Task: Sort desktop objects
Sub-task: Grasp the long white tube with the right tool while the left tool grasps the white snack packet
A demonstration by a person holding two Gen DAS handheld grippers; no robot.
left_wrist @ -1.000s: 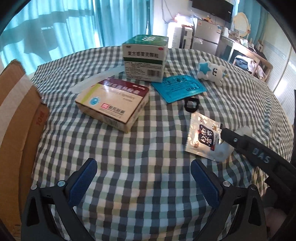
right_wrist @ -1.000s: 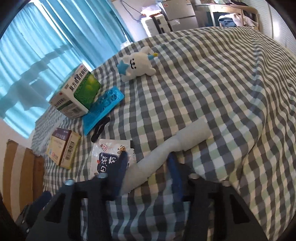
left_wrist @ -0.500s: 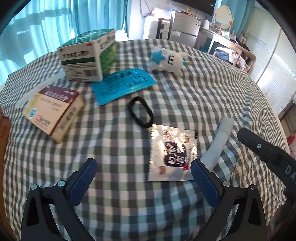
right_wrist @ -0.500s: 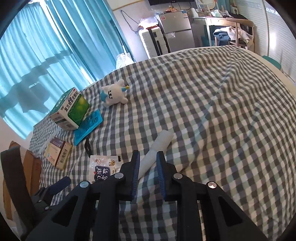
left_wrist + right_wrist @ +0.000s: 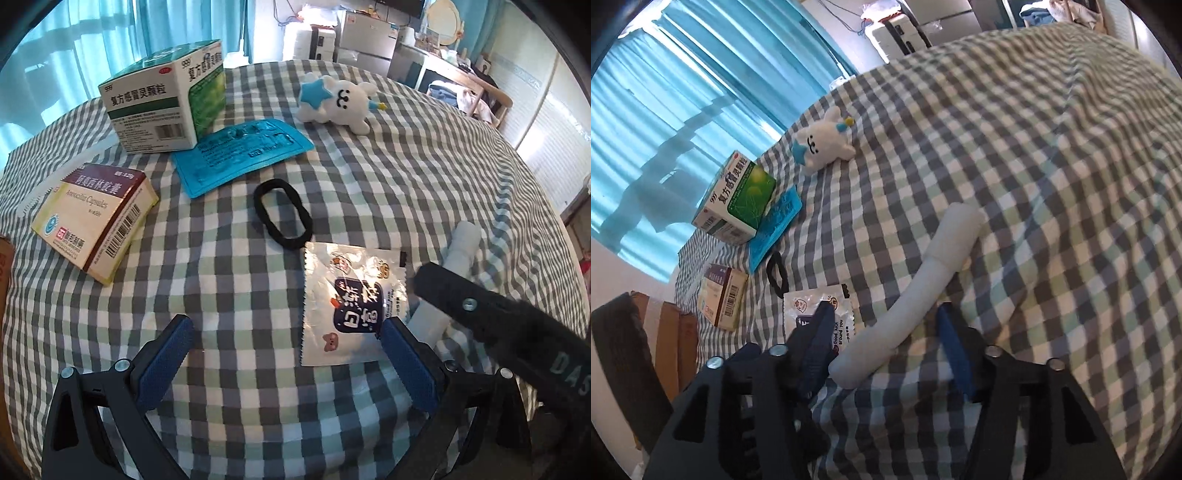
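Desktop objects wait on the checked cloth as the right jaws spread around the white tube.

Far left sit the medicine boxes (image 5: 168,101), then the blue packet (image 5: 242,155) and hair tie (image 5: 282,212); the left gripper (image 5: 284,354), jaws wide apart and empty, has swung right and hovers by the snack sachet (image 5: 351,302). The right gripper (image 5: 882,343) jaws have just been opening, the white tube (image 5: 916,295) lying between them unclamped: likely a grasp coming.
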